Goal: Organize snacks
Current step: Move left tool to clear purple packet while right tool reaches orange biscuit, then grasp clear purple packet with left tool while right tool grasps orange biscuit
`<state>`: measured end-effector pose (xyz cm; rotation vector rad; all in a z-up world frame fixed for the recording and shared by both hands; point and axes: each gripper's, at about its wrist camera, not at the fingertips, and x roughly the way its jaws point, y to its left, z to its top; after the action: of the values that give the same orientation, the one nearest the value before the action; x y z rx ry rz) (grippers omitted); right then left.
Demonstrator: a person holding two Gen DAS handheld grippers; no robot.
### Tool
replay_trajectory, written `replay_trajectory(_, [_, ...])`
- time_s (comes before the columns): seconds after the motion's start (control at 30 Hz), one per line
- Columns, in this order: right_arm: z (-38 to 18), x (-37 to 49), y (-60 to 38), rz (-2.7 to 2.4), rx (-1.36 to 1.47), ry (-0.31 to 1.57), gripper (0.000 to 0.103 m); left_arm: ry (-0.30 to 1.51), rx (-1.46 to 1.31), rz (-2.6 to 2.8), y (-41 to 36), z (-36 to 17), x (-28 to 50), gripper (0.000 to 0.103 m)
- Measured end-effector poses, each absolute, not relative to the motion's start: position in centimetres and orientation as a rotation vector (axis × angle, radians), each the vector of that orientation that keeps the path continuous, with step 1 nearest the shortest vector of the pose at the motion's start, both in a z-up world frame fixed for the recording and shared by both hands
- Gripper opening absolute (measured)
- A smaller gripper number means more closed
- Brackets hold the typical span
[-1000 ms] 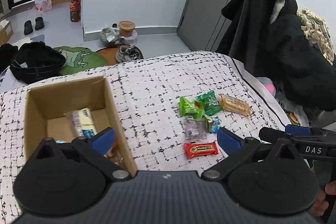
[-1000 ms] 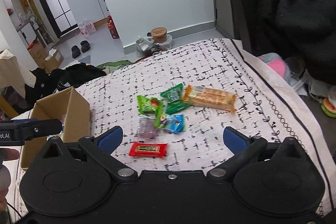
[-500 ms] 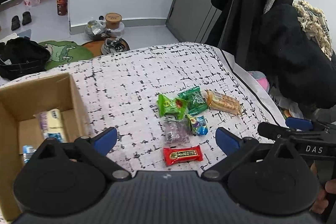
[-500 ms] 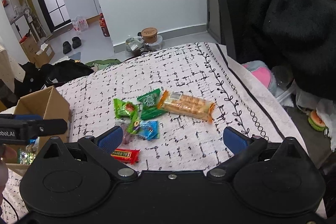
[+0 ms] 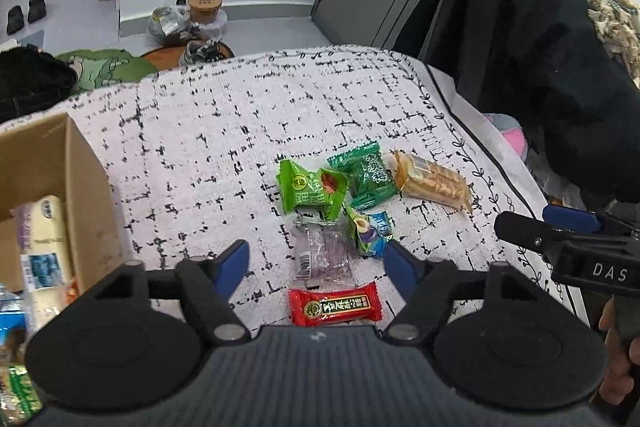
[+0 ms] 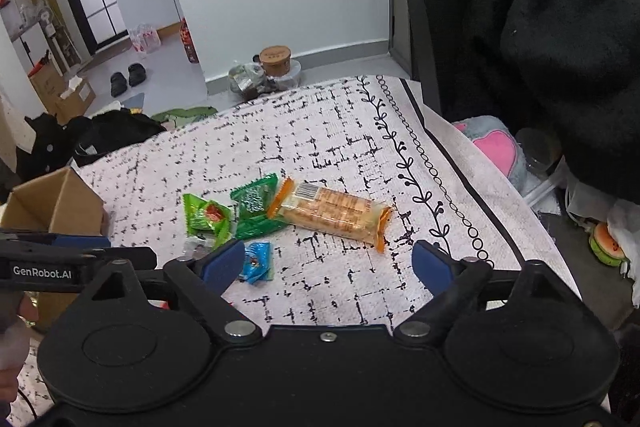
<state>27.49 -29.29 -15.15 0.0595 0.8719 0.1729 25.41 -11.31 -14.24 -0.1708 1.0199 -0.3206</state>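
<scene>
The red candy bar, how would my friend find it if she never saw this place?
Look at the white cloth with black dashes, then the little heap of snacks on it. The red candy bar lies alone at the near edge of the heap. It is the only red wrapper, with a gold label.

Two downward wrist views, shared snacks [image 5: 352, 211]

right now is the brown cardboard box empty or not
Not empty. The open brown cardboard box holds a pale yellow wrapped packet and other wrappers.
</scene>
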Motion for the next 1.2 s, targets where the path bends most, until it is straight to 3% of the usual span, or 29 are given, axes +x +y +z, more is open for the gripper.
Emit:
replay_trajectory(0.37, [-17.5, 30.1, -29.4, 0.143, 0.048, 0.916, 0.080, 1.082, -0.178, -0.296, -13.1, -17.7, 27.4, 0.057])
replay_trajectory(0.7, [-18.0, 32.3, -28.0, 0.200, -0.007, 0.918, 0.081, 1.119, -0.140, -0.233, -12.9, -19.4, 27.9, 0.035])
replay_trajectory(1.0, [-19.2, 34.0, -27.5, 0.241, -0.037, 0.903, 0.082, 1.086, -0.185, -0.147, -10.2, -18.3, 28.0, 0.033])
replay_trajectory(1.2, [-20.6, 35.4, -26.8, 0.273, -0.032, 0.933, 0.089, 1.062, -0.206, -0.124, -9.2, -17.7, 28.1, 0.033])
